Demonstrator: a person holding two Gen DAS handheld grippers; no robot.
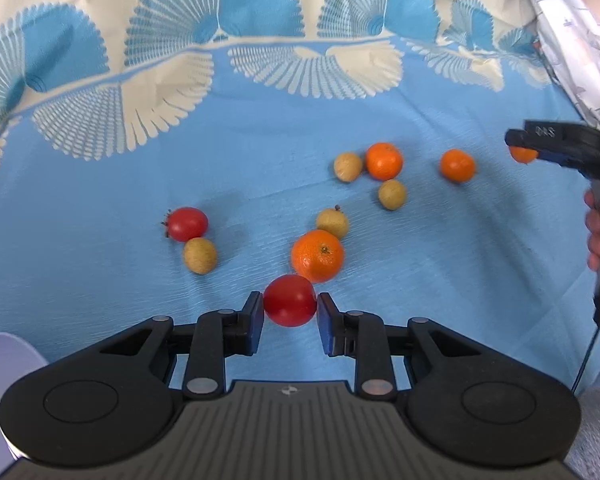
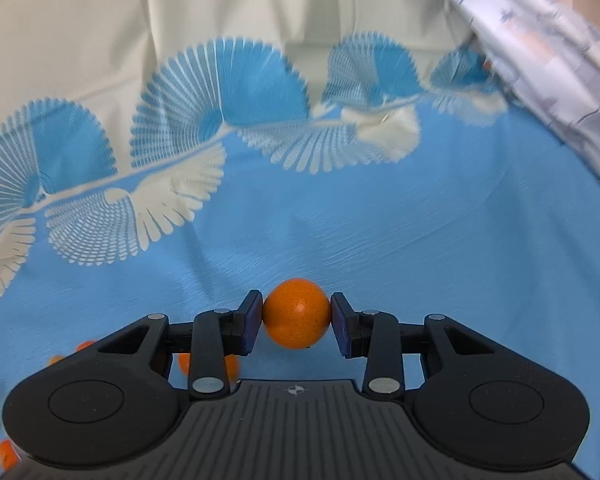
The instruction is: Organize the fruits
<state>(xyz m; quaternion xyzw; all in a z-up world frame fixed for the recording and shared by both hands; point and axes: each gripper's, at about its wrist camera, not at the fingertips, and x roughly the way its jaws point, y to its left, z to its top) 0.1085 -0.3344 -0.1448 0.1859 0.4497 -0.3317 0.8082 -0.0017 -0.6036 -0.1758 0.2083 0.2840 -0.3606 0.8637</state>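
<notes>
The left gripper (image 1: 290, 306) pinches a tomato (image 1: 290, 300) between its pads, the right gripper (image 2: 297, 318) pinches an orange (image 2: 296, 313) likewise; both should carry gently, squeezing no harder.

Glossy tomato (image 1: 290, 300); dimpled orange (image 2: 297, 314); matt, finely ribbed cloth (image 1: 100, 280).

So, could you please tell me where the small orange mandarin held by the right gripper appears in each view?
Left wrist: small orange mandarin at far right edge, pinched by the right gripper.
Right wrist: bottom centre, between the pads.
Shared landmark: blue tablecloth with cream fan pattern.
</notes>
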